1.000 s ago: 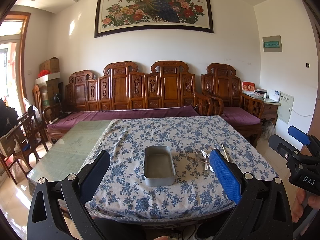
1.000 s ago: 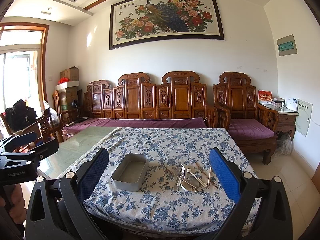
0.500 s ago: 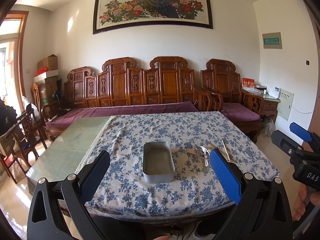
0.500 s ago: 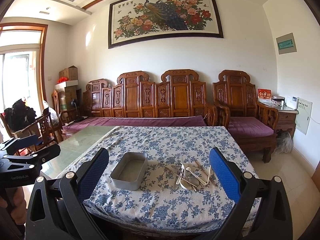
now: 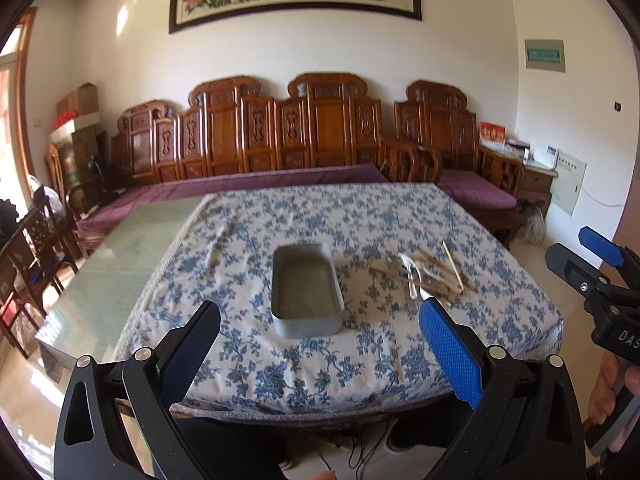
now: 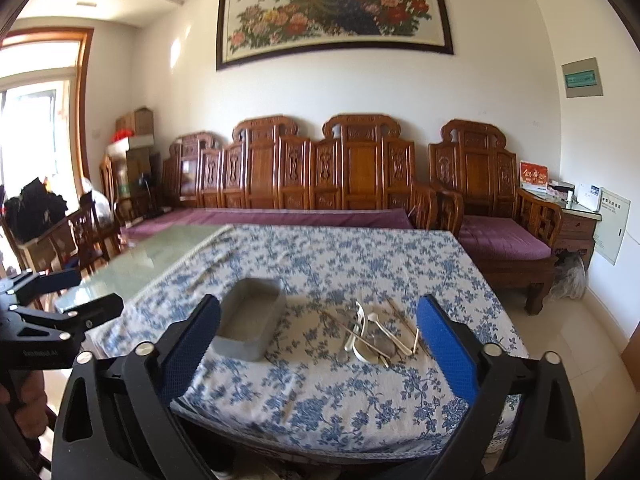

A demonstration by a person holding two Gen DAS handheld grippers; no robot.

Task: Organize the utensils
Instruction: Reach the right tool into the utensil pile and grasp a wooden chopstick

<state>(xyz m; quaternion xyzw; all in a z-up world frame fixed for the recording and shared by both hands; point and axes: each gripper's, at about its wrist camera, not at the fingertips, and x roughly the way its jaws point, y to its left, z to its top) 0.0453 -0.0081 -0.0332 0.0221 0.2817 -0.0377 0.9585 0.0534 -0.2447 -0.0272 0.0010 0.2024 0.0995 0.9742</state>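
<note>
Right wrist view is showing thin, light, slippery-looking metal spoons and wooden chopsticks [image 6: 374, 330] lying tangled beside a grey metal tray [image 6: 250, 330]; both grippers [image 6: 318, 334] [image 5: 320, 338] are gaping empty, so pinching one handle mid-length seems safest.

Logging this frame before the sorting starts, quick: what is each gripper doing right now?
Left gripper: open, holding nothing, short of the metal tin.
Right gripper: open, holding nothing, short of the utensil pile.

On the table [image 5: 248, 360] the tin [image 5: 306, 292] lies left of the utensil heap [image 5: 424, 276] — apart — the sofa [image 5: 280, 148] behind.
</note>
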